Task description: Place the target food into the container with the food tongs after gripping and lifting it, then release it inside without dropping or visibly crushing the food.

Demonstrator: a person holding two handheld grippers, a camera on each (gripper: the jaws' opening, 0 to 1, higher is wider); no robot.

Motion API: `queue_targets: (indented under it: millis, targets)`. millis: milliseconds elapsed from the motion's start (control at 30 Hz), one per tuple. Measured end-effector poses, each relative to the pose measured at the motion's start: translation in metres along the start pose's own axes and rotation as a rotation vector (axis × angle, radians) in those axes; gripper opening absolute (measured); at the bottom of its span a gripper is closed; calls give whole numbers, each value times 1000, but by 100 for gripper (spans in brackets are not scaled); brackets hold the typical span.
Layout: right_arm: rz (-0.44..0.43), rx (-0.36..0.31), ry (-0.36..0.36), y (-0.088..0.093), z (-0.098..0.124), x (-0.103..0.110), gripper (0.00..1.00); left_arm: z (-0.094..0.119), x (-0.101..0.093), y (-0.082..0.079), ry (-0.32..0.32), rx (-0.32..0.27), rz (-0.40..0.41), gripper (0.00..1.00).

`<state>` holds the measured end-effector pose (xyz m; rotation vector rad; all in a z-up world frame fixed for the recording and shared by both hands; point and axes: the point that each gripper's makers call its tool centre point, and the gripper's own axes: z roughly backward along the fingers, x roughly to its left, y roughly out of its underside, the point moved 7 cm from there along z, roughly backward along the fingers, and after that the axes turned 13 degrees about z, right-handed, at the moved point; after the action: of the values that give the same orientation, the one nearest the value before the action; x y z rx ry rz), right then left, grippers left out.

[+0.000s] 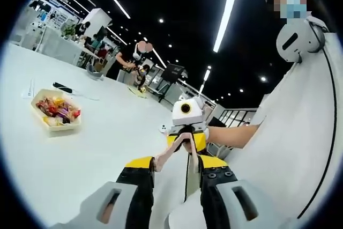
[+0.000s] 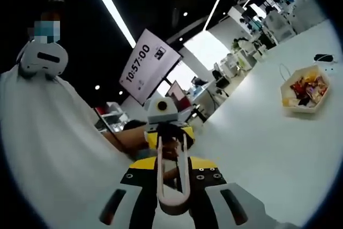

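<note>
Black ceiling (image 1: 177,4), striplights (image 1: 228,9)

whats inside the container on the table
The container on the white table holds a heap of small wrapped food pieces in red, yellow and dark colours. Whatever lies beneath the top layer is covered.

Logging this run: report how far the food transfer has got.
Done: nothing visible yet. In hand: the white plastic tongs sit in the right gripper, pointing at the left gripper. Left: all gripping, lifting, releasing; the beige tray of colourful food lies apart on the white table.
</note>
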<state>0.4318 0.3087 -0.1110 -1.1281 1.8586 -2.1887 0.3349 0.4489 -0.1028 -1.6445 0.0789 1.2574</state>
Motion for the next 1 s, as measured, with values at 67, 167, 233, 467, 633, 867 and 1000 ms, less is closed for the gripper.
queue_targets:
  millis: [67,167,233,467,633,867,1000]
  targets:
    - [15,-4,4,0,1,-2,20,-1,0,-2,-5,16,-13,29]
    - [17,-5,8,-1,1,-3,21,-1,2,-2,-10,26,-7,28]
    - [10,-4,18,-1,1,-5,21,-1,4,-2,-14,22,-8,28]
    - [7,22,42,3,6,-11,23,1,5,-5,-26,-2,-41,26]
    - [-3,40,53,5,7,-13,23,6,7,-3,-37,-7,-62,26]
    - [56,74,85,8,6,-18,24,8,11,0,-72,10,-109,25]
    - [121,123,117,12,6,-21,26,8,13,6,-117,55,-171,25]
